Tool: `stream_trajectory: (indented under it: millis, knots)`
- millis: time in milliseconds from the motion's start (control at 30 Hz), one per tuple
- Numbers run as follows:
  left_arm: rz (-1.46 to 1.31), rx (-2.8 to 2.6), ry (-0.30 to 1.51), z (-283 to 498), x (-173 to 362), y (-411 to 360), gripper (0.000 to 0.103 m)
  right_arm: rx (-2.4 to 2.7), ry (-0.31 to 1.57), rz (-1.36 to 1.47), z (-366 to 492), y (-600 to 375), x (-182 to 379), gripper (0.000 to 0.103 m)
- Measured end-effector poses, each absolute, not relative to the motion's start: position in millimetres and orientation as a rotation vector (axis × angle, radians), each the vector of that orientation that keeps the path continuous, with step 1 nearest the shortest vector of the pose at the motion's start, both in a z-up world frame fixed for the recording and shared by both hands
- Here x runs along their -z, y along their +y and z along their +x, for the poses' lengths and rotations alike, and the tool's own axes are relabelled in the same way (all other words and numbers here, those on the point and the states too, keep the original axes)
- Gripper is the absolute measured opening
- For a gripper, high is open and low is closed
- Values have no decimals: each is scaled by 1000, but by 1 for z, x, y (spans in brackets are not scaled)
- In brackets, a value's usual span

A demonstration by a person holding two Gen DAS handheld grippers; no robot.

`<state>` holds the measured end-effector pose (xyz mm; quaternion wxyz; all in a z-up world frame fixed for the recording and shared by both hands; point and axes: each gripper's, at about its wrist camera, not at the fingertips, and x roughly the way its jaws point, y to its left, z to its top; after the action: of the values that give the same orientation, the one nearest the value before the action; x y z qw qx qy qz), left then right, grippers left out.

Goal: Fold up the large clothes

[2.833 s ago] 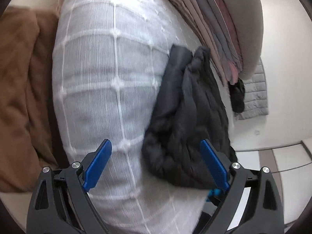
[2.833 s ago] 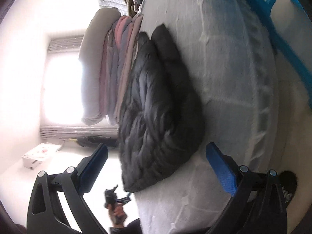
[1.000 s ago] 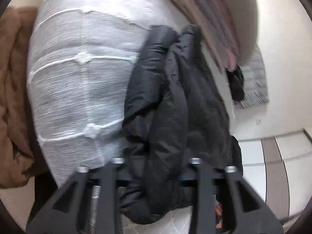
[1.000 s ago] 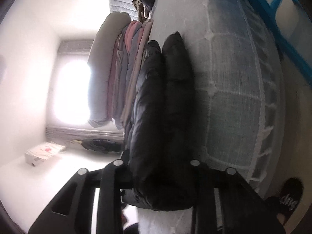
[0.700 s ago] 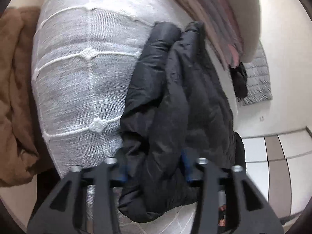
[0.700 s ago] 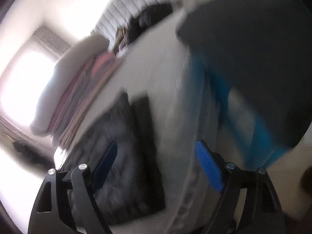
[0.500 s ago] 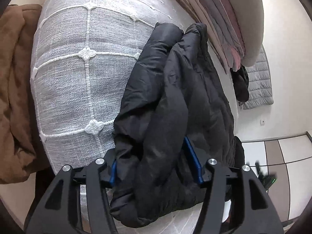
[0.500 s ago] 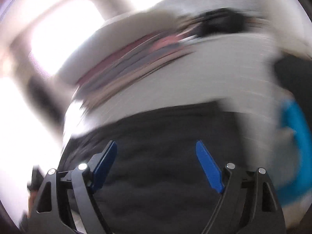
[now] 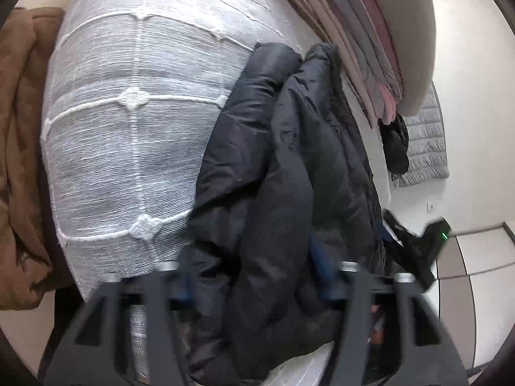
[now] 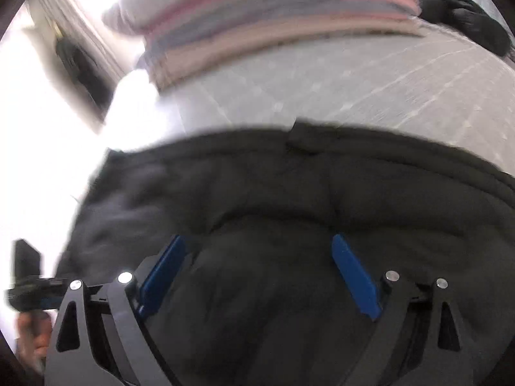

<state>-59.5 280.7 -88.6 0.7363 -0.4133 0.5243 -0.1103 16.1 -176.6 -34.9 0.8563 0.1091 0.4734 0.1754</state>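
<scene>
1. The left gripper (image 9: 254,276) is pinching a thick roll of the black puffer jacket (image 9: 289,167); its blue pads (image 9: 317,254) are half buried in the fabric, and the jaws are standing closed against the bulk between them.

2. The right gripper (image 10: 257,273) is hanging with its blue pads (image 10: 352,276) spread apart over the jacket's (image 10: 289,212) quilted surface, gripping nothing; whether the tips are touching the cloth cannot be told, as this view is blurring.

3. The jacket is lying bunched lengthwise near the edge of the grey quilted bed cover (image 9: 128,112), with its near end reaching that edge beside the left gripper.

4. Risk, as judged: the slick, air-filled shell is likely sliding under pressure, so the left pinch may be holding only the outer layer while the inner folds are slipping out.

5. Risk, as judged: with one gripper not engaged, any lift is loading a single point, and the bundle may be unrolling or dropping off the bed edge toward the tiled floor (image 9: 476,296).

6. Risk, as judged: the stack of folded clothes (image 10: 273,29) is sitting just beyond the jacket, and a wide swing may be dragging or toppling it.

7. A brown blanket (image 9: 19,160) is hanging beside the bed on the far side from the jacket, well apart and unlikely to be interfering.
</scene>
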Motion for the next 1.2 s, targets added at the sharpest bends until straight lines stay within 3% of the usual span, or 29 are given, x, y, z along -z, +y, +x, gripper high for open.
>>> stream_trajectory:
  millis: [67, 167, 333, 600, 700, 833, 967, 1067, 1200]
  knots:
    - [-910, 252, 1143, -58, 87, 281, 32, -354, 944, 295, 5, -209, 16, 89]
    - [-905, 256, 1138, -59, 86, 282, 31, -248, 883, 451, -44, -310, -5, 89]
    - [-894, 260, 1116, -60, 84, 284, 25, -110, 886, 626, -96, -414, 4, 89]
    - [-907, 257, 1103, -62, 83, 283, 21, -282, 863, 626, -94, -363, 2, 89]
    - [-958, 247, 1130, -64, 92, 288, 28, -329, 912, 438, -71, -290, 1, 89]
    - [-922, 249, 1097, -68, 86, 286, 22, -203, 924, 131, -61, -220, 2, 89]
    - [-903, 286, 1039, -69, 71, 287, 14, -82, 910, 150, -90, -232, 11, 89]
    - [-929, 318, 937, -72, 49, 299, 12, -108, 1090, 166, -87, -229, 60, 90]
    - [-941, 256, 925, -77, 47, 315, 12, -148, 1001, 160, -93, -209, 37, 89]
